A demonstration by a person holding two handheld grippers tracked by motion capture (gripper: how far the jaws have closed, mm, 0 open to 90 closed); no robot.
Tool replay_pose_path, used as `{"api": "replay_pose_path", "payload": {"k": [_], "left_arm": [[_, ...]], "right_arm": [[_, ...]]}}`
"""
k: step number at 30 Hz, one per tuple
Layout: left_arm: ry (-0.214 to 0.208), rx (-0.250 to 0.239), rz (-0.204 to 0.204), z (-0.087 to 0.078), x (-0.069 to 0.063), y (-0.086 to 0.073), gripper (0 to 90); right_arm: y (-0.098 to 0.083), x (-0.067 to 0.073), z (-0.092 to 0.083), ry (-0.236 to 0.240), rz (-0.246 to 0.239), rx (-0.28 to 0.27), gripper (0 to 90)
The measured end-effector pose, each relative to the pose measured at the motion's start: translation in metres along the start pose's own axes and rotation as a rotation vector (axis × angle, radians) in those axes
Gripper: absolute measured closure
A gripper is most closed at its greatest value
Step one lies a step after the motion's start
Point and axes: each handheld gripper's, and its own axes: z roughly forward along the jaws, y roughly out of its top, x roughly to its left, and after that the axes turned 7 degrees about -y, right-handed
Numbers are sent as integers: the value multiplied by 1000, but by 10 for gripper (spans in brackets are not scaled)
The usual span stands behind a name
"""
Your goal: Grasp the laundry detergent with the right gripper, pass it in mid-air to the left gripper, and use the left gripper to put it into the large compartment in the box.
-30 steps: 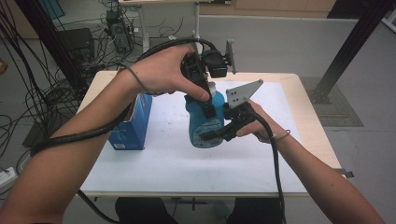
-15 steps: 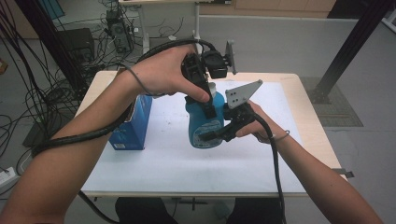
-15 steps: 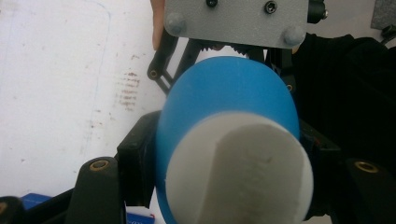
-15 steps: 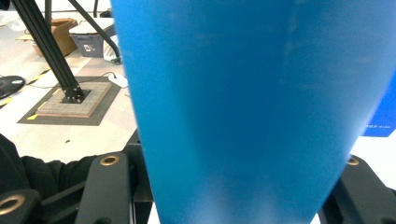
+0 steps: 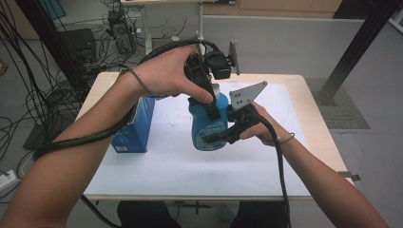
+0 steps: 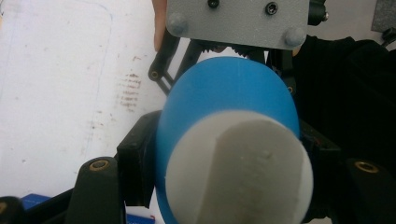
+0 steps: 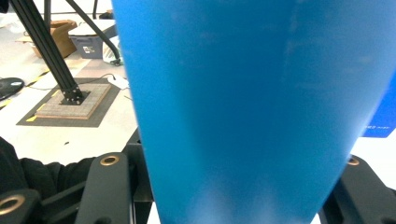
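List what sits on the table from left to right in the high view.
Blue box → blue bottle, with the left claw shut on its white cap → right claw, shut on the bottle's body from the right.

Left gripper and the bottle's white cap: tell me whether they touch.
Touching. In the left gripper view the left gripper has its black jaws pressed against both sides of the white cap.

You are working in a lab or test room: behind your bench (image 5: 304, 95) loose cables (image 5: 28, 95) sprawl over the grey floor, a computer tower (image 5: 119, 31) stands there, and black aluminium frame posts (image 5: 351, 52) rise to its right.
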Motion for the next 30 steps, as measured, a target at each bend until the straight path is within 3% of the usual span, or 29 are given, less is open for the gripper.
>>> {"api": "replay_pose_path", "payload": {"k": [30], "left_arm": [[14, -2, 2, 0, -3, 0, 367]], "right_arm": [[0, 1, 2, 3, 0, -3, 427]]}}
